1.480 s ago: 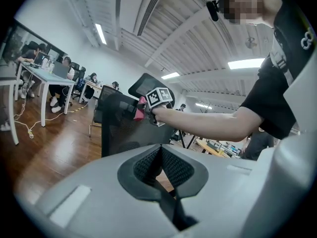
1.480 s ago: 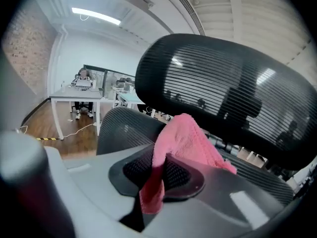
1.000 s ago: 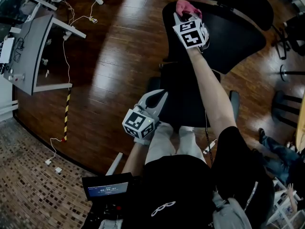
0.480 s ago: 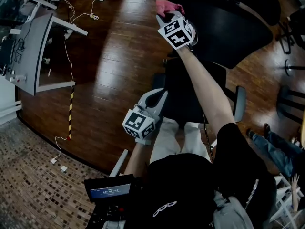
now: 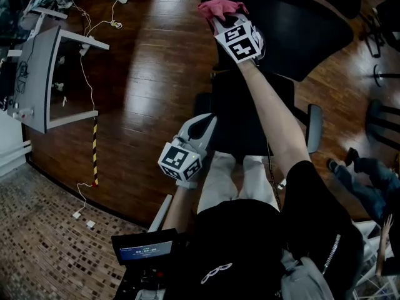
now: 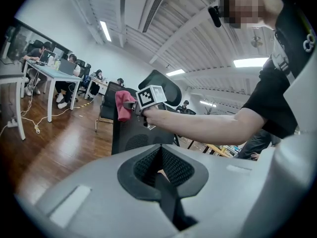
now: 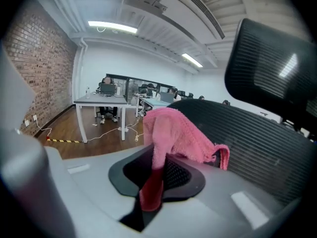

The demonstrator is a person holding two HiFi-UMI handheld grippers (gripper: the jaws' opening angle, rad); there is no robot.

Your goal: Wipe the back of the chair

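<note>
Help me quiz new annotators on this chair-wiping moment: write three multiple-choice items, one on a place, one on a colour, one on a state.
1. Where is the cloth?
A. On the floor
B. Against the chair back
C. On a desk

2. What colour is the cloth?
A. Blue
B. White
C. Pink

3. How is the right claw?
A. Open and empty
B. Shut on the cloth
C. Shut on a cable

Answers:
1 B: the right gripper view shows it lying against the black mesh.
2 C: it is pink in all three views.
3 B: a fold of the cloth runs down between its closed jaws.
</note>
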